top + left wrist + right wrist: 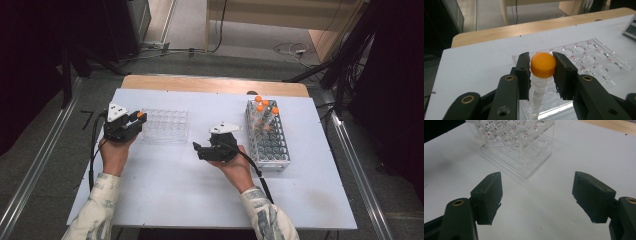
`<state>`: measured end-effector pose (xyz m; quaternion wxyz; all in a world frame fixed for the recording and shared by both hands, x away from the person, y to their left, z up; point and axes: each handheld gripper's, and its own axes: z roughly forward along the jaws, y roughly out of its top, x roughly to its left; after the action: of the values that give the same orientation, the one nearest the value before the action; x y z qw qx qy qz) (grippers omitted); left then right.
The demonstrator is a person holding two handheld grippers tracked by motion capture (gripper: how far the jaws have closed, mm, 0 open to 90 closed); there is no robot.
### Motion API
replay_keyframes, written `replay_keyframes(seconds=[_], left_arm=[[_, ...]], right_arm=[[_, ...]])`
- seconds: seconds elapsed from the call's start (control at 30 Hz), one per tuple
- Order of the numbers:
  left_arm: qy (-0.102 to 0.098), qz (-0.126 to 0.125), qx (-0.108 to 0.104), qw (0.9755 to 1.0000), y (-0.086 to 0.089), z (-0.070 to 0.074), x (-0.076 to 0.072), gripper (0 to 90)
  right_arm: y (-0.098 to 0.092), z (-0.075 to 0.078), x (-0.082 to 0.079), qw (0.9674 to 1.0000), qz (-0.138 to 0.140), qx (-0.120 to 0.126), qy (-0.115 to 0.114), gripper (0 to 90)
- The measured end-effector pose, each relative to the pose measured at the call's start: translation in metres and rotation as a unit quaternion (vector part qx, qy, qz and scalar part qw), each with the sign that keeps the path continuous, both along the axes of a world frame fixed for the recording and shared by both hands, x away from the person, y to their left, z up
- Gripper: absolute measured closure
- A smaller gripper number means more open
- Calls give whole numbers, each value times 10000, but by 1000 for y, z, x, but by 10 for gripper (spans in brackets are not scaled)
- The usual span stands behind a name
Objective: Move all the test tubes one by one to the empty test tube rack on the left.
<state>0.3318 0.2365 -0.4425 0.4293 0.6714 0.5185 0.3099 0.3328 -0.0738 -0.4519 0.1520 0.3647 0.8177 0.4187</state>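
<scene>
The left gripper (pixel 541 68) is clamped on an orange-capped tube (pixel 543 65), held upright at the near-left corner of the clear rack (pixel 599 62) (lower end down in a corner well). The right gripper (pixel 537 197) has its jaws spread wide with nothing between them, above the white table (pixel 564 165), facing the clear rack (pixel 524 147). The blue rack (pixel 272 145) stands at the right.

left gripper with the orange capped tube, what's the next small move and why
Probably lower it a little further: the left gripper clasps the tube at its orange cap, the tube's lower end is already in the clear rack, and its cap stands well above the top plate.
</scene>
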Motion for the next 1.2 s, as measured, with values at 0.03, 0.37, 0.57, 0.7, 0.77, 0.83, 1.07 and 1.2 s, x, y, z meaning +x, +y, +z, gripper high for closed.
replay_keyframes(seconds=[0.03,0.37,0.57,0.7,0.77,0.83,1.07,1.2], left_arm=[[17,1,-15,10000,-1,-1,1,635],[-51,325,-249,9991,-1,4,-2,196],[-51,359,-347,9987,-2,8,-5,122],[-11,354,-275,9990,-4,9,-7,115],[-21,370,-257,9990,-4,10,-7,109],[-76,409,-237,9989,-5,11,-9,109],[-115,526,-283,9981,-5,15,-14,109],[-147,545,-282,9980,-5,15,-15,110]], right_arm=[[0,0,0,10000,-2,5,0,228],[-3,3,-1,10000,-25,24,-86,230],[-7,8,-1,9999,-79,41,-142,230],[-13,11,0,9997,-145,67,-167,230],[-17,13,1,9996,-178,85,-187,230],[-21,15,1,9995,-200,103,-210,230],[-35,22,1,9990,-315,162,-279,233],[-48,25,3,9984,-444,142,-320,234]])
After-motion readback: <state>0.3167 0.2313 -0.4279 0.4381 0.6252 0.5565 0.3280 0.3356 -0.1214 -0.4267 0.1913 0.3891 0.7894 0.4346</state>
